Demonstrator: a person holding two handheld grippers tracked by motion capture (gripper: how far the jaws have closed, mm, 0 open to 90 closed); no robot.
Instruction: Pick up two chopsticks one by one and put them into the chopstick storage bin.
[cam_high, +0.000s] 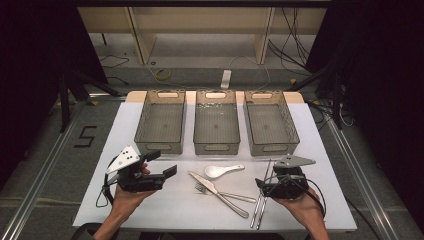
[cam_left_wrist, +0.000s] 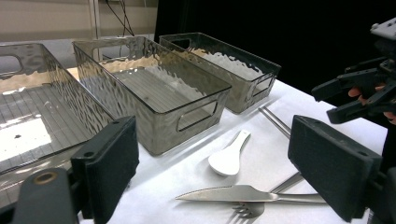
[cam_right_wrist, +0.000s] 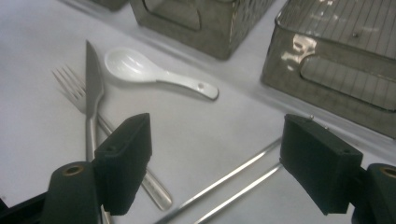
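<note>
Looking down from the high view, three clear bins (cam_high: 216, 122) are counted in a row across the far half of the white table (cam_high: 150, 210). In front of them lie one white spoon (cam_high: 223, 171), one knife (cam_high: 218, 194) crossed over one fork (cam_high: 223, 193), and two metal chopsticks (cam_high: 260, 203) side by side. The left gripper (cam_high: 161, 163) is held above the table's near left part, its jaws spread wide and empty, well apart from the cutlery. The right gripper (cam_high: 262, 187) is held over the chopsticks, and part of them is hidden beneath it.

Along the left gripper view, the wide-open jaws are seen with nothing between them; the spoon (cam_left_wrist: 228, 156), knife (cam_left_wrist: 243, 194) and fork (cam_left_wrist: 246, 211) lie beyond, and the three bins (cam_left_wrist: 159, 98) stand behind. The right gripper (cam_left_wrist: 357, 95) is seen at the far right edge.

In the right gripper view, the jaws are spread wide and hold nothing; the two chopsticks (cam_right_wrist: 233, 179) run across the table between them. The spoon (cam_right_wrist: 154, 72), knife (cam_right_wrist: 93, 93) and fork (cam_right_wrist: 70, 84) lie farther off to the left, unobstructed.
</note>
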